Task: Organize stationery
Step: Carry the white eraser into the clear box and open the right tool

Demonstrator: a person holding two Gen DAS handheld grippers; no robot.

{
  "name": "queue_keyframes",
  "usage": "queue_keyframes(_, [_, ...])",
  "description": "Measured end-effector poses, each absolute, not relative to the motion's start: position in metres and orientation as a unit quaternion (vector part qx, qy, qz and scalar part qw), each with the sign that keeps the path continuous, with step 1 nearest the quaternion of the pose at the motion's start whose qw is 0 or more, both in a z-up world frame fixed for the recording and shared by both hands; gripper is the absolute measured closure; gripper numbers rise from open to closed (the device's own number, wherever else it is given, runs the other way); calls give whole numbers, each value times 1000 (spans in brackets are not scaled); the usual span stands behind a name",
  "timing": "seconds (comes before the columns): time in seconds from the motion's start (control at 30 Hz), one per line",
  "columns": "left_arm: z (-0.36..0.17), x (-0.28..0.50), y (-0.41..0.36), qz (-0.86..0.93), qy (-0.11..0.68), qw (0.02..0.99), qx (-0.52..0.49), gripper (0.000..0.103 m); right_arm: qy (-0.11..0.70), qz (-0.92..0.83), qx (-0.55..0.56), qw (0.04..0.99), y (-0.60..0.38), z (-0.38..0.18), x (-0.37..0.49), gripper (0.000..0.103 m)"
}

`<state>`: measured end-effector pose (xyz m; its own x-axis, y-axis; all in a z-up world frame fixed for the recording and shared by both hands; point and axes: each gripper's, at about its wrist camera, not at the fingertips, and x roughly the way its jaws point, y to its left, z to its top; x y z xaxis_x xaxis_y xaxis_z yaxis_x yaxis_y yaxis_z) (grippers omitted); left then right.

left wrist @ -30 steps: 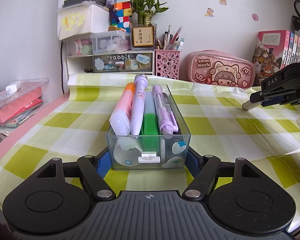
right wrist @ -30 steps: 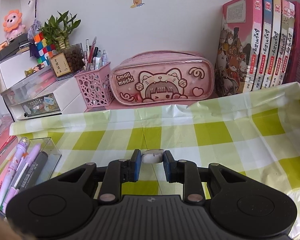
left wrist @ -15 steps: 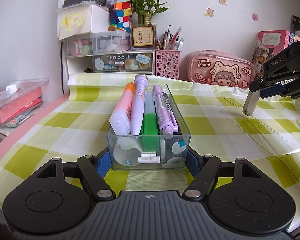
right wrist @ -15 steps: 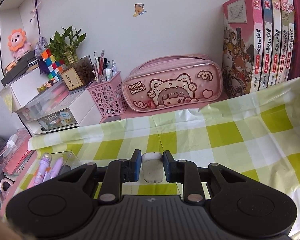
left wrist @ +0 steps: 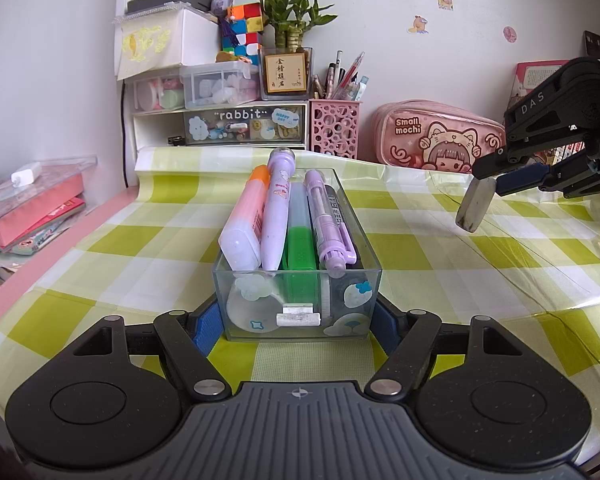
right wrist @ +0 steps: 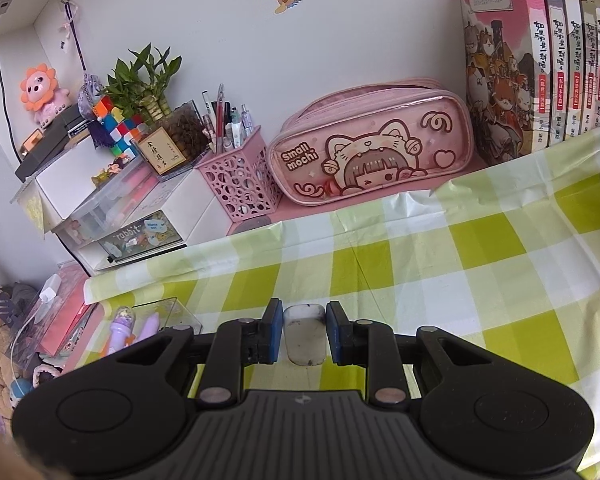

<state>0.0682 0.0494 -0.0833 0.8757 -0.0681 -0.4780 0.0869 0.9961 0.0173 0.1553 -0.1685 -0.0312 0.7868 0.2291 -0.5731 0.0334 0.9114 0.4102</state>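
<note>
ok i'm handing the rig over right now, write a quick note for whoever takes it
Left gripper: shut on the clear box, which stands on the checked tablecloth.
Right gripper: shut on a grubby white eraser, held in the air to the right of the box.
Done: orange highlighter, lilac pens and green marker are in the box.
Left: probably drop the eraser into the box.

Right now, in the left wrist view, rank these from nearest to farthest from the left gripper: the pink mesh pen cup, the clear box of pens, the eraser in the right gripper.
1. clear box: between the left gripper pads, gripped at its near end.
2. eraser: off to the right, held above the cloth by the right gripper.
3. pink mesh pen cup: at the back, by the wall.
</note>
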Motion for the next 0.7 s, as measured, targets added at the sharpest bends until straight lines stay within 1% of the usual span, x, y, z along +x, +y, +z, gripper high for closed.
queue_keyframes(0.4, [-83, 68, 49, -40, 246, 968, 19, 31, 318, 124, 238, 909, -128, -4, 178, 88])
queue_keyframes(0.7, [-83, 68, 49, -40, 246, 968, 19, 31, 310, 145, 236, 910, -99, 10, 204, 88])
